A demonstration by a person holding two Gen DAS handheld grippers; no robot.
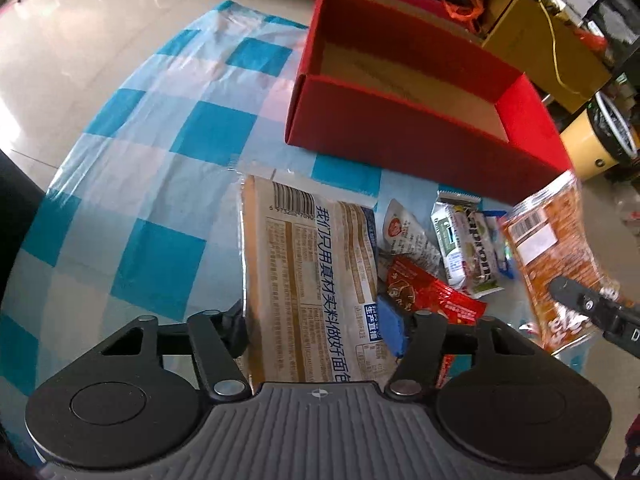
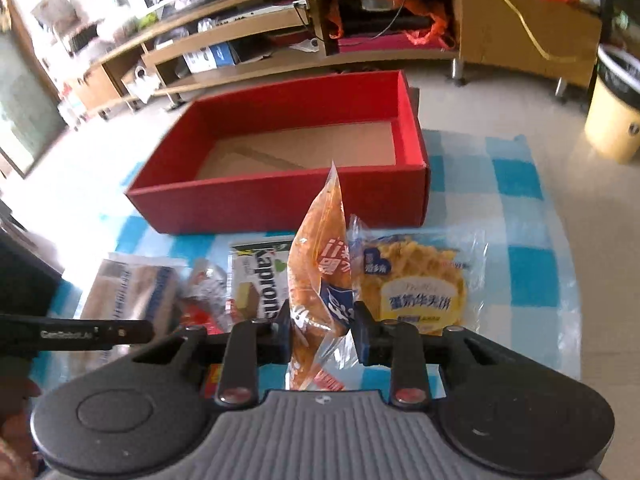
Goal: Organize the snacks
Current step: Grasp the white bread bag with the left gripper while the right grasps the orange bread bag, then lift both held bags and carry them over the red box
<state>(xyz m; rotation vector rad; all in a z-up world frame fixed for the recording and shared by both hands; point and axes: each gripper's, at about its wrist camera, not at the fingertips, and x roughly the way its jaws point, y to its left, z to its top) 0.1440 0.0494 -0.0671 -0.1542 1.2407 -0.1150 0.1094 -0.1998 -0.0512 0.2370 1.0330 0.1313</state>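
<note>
My left gripper (image 1: 316, 320) is shut on a tan bread packet (image 1: 308, 280) with a barcode and blue Chinese print, just above the checked cloth. My right gripper (image 2: 322, 330) is shut on an orange snack bag (image 2: 320, 264) and holds it up on edge in front of the red box (image 2: 280, 200). The red box (image 1: 400, 140) is open, with a bare cardboard floor. On the cloth lie a red sachet (image 1: 432, 296), a Kaprons wafer pack (image 2: 260, 280) and a yellow waffle pack (image 2: 420, 280). The orange bag and right gripper show in the left wrist view (image 1: 556, 264).
The blue-and-white checked cloth (image 1: 160, 184) covers the tiled floor. A low wooden TV stand (image 2: 280, 32) with clutter stands behind the box. A yellow bin (image 2: 616, 120) stands at the right. Small white sachets (image 1: 408, 232) lie among the snacks.
</note>
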